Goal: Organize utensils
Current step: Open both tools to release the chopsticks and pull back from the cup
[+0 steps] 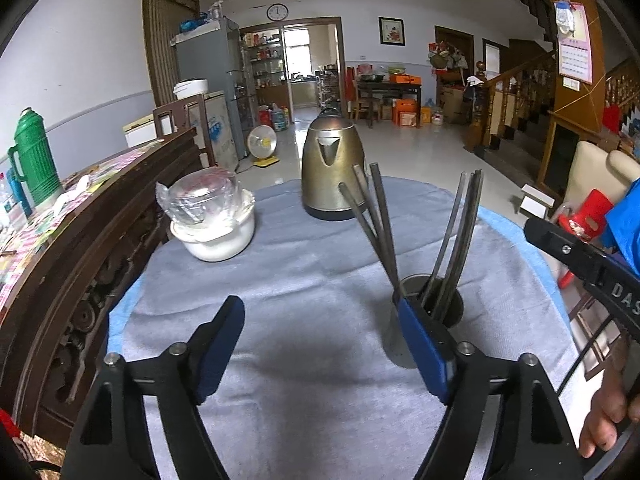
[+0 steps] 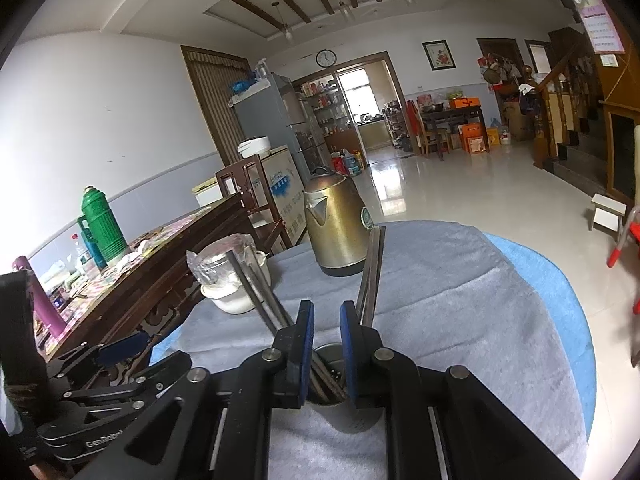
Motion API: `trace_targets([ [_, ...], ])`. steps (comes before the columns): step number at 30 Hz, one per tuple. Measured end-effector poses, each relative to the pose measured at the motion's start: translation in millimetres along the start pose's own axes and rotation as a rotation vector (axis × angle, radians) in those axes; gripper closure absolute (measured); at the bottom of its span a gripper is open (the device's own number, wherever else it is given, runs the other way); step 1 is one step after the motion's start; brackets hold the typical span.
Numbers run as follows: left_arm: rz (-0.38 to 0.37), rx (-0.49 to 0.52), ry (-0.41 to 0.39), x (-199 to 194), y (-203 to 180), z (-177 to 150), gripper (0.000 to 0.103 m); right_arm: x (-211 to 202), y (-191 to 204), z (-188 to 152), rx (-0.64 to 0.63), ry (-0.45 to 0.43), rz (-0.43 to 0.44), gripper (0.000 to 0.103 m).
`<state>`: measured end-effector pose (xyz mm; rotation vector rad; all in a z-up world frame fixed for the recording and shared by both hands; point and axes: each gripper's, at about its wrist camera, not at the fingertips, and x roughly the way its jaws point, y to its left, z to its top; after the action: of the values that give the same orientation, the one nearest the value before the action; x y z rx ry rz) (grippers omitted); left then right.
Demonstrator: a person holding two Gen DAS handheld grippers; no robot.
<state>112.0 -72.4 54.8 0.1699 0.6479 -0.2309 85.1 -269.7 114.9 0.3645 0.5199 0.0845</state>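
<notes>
Desk [image 1: 280, 280], grey cloth cover. Metal cup [image 1: 436, 300] stands upright on it, chopsticks [image 1: 380, 220] inside, fanned in two bundles. Left hand-held gripper [image 1: 320, 344] — jaws wide apart, nothing between them; its right finger [image 1: 420, 344] sits just beside the cup. Right hand-held gripper [image 2: 327, 352] hangs over the cup rim — jaws nearly closed; whether they pinch a chopstick cannot be told. Kettle [image 1: 332, 168] and white bowl [image 1: 216, 236] stand behind.

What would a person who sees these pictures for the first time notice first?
Probably the metal cup on the grey cloth, with dark chopsticks fanning out of it. Behind it stands a brass-coloured kettle, with a white bowl to its left. The left gripper stands open beside the cup.
</notes>
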Motion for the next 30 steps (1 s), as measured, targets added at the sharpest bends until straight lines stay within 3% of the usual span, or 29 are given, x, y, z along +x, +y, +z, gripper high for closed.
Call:
trace_targets([
  [7,0.043,-0.003,0.013,-5.7,4.3,-10.3,0.02,-13.7,9.4,-11.1,-0.012,0.015,-0.002,0.086],
  [12,0.082,-0.015,0.015,-14.6,10.2,-20.1,0.017,-24.4,9.7,-23.3,0.007,0.021,-0.005,0.07],
  [26,0.14,-0.009,-0.04,-67.0,8.0,-46.8,0.016,-65.8,19.6,-62.4,0.005,0.066,-0.051,0.069],
  [30,0.174,0.017,-0.061,-83.8,2.8,-54.8,0.011,-78.2,26.6,-75.1,-0.004,0.085,-0.05,0.069],
])
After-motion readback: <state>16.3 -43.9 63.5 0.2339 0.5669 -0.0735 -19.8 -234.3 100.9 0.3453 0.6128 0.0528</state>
